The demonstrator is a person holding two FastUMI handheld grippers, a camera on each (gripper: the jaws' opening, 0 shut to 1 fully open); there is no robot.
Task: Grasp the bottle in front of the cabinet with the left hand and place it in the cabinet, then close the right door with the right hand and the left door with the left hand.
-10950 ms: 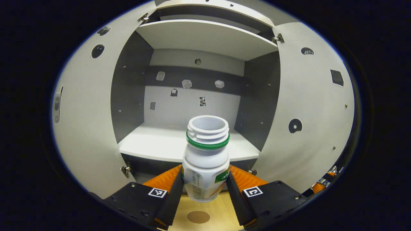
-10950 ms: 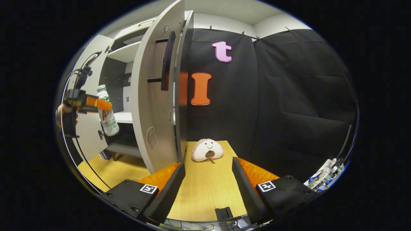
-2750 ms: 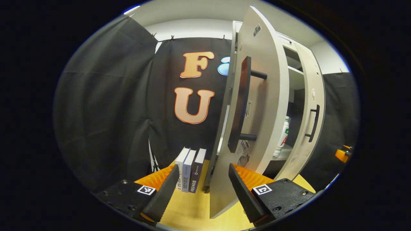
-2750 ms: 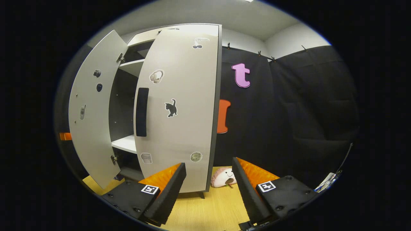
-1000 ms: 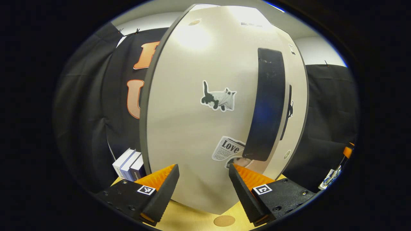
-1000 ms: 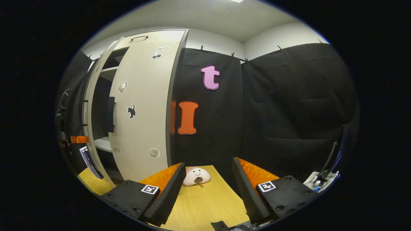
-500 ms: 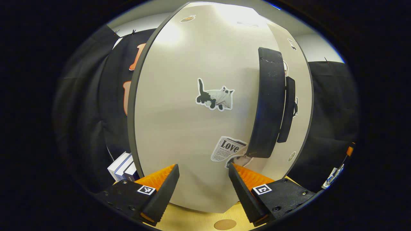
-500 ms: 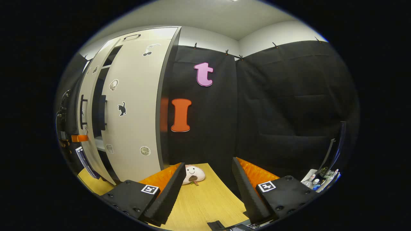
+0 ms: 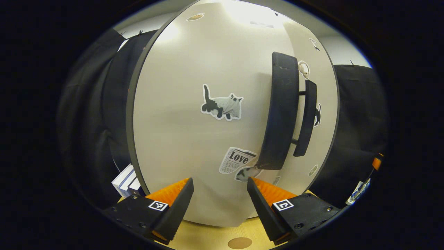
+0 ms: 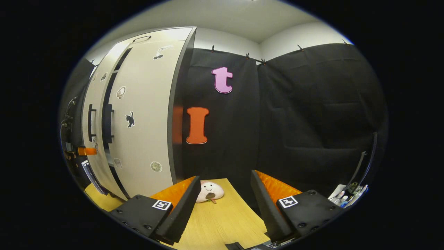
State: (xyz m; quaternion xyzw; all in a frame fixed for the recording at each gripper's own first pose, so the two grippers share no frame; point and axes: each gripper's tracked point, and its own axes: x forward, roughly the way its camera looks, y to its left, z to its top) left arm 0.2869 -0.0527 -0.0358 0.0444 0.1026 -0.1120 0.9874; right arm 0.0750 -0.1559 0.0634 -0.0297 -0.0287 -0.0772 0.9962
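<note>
Your left gripper (image 9: 218, 199) faces the outer face of the left door (image 9: 194, 139) squarely and level, fingers spread wide with nothing between them; whether the tips touch the panel cannot be told. The door's black handle (image 9: 279, 114) stands upright to the right of your gripper, and the right door (image 9: 321, 104) with its own handle (image 9: 305, 119) lies just beyond it. In the right gripper view, a narrow dark gap remains between the two doors. The bottle cannot be seen behind them. Books (image 9: 125, 178) stand at the cabinet's left. Your right gripper (image 10: 223, 201) is held low over the wooden table (image 10: 222, 222), well clear of the cabinet (image 10: 145, 114), fingers spread and empty, pointing towards a plush toy (image 10: 210, 191).
</note>
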